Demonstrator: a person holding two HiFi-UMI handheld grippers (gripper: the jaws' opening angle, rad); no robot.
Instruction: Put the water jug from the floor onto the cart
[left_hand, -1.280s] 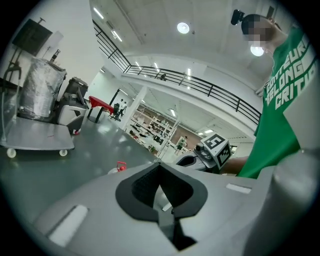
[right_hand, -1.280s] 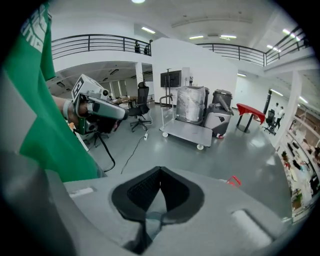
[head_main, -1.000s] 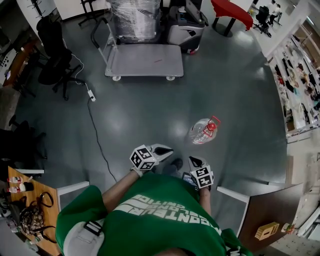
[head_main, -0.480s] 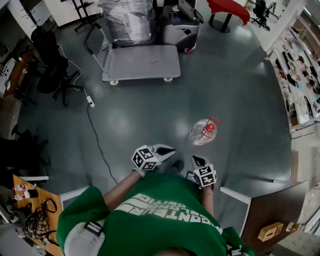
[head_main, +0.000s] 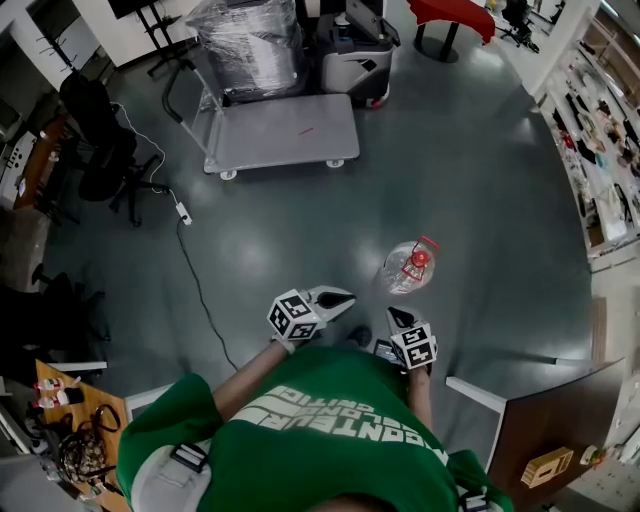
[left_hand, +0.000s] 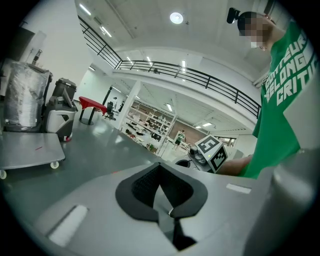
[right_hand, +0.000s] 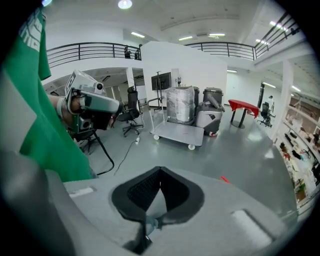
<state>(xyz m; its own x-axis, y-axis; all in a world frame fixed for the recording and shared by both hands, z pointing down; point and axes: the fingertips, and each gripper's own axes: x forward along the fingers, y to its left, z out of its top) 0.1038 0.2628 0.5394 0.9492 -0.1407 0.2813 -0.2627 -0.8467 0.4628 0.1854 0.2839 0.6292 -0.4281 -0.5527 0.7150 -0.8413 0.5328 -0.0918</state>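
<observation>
Clear water jug (head_main: 408, 268) is resting on floor (head_main: 300, 235), its body showing in head view only. Left gripper (head_main: 345, 296) and right gripper (head_main: 392, 313) are pressing closed, empty.

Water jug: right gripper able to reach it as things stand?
Probably yes: the water jug sits on bare floor just ahead of the right gripper, nothing between them, though its jaws are shut.

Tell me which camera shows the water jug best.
The head view: the whole water jug, red cap and all, shows. The right gripper view gives only a red sliver, perhaps its handle; the left gripper view, nothing recognisable.
</observation>
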